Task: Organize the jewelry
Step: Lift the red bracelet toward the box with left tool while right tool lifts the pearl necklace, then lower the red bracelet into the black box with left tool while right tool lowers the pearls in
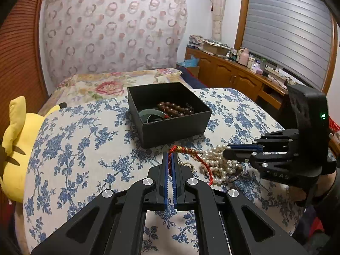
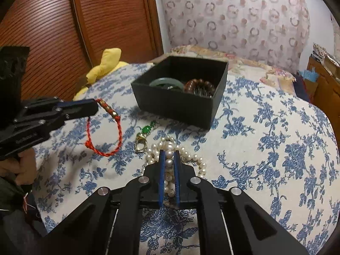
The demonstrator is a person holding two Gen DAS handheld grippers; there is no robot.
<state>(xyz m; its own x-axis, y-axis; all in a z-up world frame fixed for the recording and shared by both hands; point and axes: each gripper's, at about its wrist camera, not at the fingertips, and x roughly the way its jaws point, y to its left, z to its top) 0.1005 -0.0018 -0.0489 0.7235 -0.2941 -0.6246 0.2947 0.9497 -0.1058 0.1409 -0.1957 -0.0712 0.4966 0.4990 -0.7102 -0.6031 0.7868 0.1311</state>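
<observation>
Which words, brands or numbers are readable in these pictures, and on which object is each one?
No text reads with certainty.
Left gripper: pale lettering on its side, too blurred to read.
Right gripper: faint raised letters on its body, too blurred to read.
Black box: no label visible.

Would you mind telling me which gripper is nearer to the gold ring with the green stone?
Right. The right gripper is shut on the pearl necklace right beside the ring; the left gripper holds the red string bracelet raised farther left of it.
</observation>
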